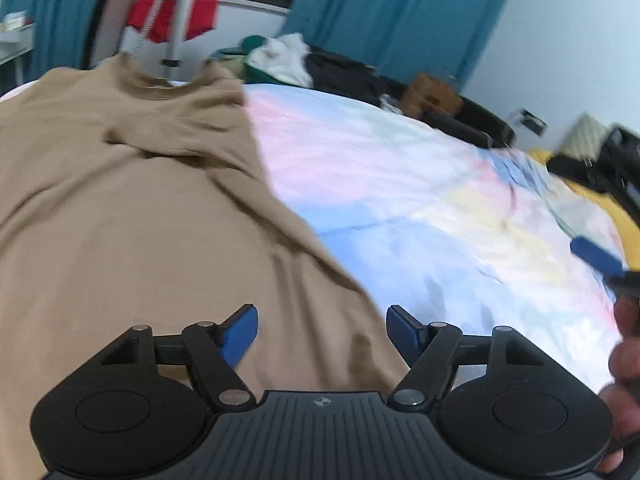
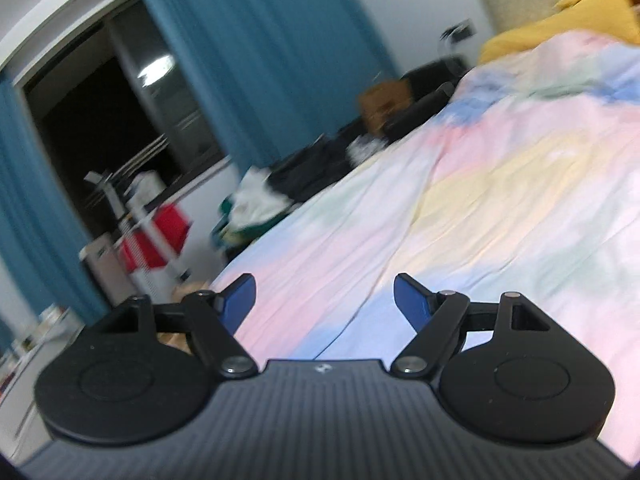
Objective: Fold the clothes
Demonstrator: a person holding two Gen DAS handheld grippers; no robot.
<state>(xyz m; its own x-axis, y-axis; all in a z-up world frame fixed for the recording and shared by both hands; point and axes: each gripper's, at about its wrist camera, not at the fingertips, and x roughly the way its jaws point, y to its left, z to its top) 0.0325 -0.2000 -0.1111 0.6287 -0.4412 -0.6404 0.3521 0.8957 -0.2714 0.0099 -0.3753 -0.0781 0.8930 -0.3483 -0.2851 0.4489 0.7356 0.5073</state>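
A tan T-shirt (image 1: pixel 132 216) lies spread on the pastel bed cover (image 1: pixel 420 184), collar at the far end, its right edge running diagonally toward me. My left gripper (image 1: pixel 322 320) is open and empty just above the shirt's lower right corner. My right gripper (image 2: pixel 324 292) is open and empty above the bed cover (image 2: pixel 480 200); one of its blue fingers (image 1: pixel 596 258) shows at the right edge of the left wrist view. A sliver of the tan shirt (image 2: pixel 176 340) shows behind the right gripper's left finger.
A pile of clothes (image 1: pixel 288 60) lies past the bed's far edge, next to dark items and a cardboard box (image 1: pixel 430 92). A drying rack with a red garment (image 1: pixel 172 20) stands by teal curtains (image 1: pixel 392 12). A yellow pillow (image 2: pixel 560 20) lies at the bed head.
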